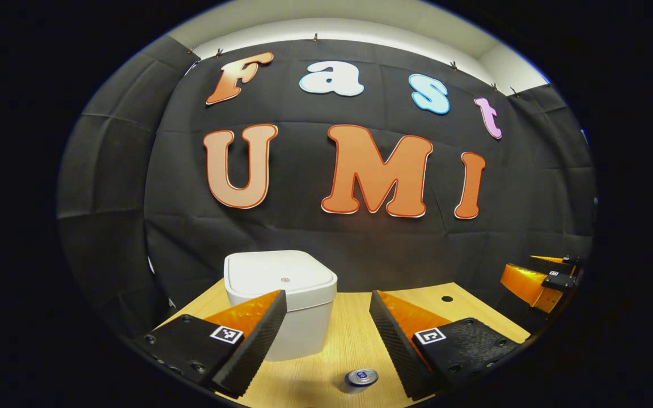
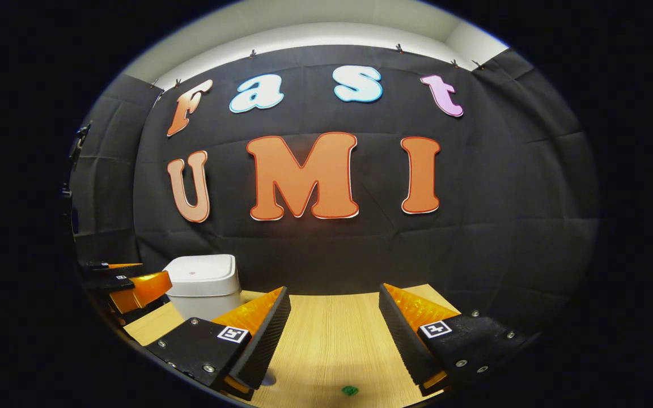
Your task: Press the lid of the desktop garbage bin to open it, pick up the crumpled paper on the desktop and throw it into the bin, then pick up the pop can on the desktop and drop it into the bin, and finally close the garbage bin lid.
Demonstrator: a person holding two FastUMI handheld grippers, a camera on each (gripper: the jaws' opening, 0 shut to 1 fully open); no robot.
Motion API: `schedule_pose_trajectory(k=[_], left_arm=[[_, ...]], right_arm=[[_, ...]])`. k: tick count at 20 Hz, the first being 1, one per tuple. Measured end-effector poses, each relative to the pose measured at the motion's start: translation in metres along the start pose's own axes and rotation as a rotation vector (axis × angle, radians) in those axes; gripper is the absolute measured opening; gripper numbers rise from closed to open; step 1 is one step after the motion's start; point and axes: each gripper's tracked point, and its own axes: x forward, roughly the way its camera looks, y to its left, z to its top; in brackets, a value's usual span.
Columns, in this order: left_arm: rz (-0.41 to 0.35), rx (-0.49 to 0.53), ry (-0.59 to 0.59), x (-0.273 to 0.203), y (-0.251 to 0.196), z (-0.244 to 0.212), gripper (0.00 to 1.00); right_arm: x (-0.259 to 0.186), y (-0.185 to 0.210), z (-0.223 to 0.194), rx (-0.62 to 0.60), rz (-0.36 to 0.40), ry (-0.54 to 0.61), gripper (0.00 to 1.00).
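Pale wooden surface [image 1: 355,334] inside a black-draped booth. Nearest, a pop can [image 1: 361,377] stands upright between the left gripper [image 1: 328,334] jaws, which are wide apart and empty. The right gripper [image 2: 335,334] is likewise spread, holding nothing. Farther back, the white garbage bin [image 1: 281,300] sits with lid down. Nothing appears done yet; crumpled paper unseen.

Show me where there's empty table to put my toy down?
The widest bare wood lies ahead of the right tool, from its fingers to the black wall, right of the white bin; a small green speck sits at the near edge. It's more crowded near the left tool: the bin stands close, with the pop can beside.
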Motion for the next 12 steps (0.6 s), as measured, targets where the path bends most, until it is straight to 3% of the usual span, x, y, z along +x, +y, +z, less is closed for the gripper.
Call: schedule_pose_trajectory(k=[12], left_arm=[[-0.029,0.017,0.013,-0.0008,-0.0034,-0.0017,0.94]], right_arm=[[0.0018,-0.0019,-0.0006,-0.002,-0.002,0.002,0.94]])
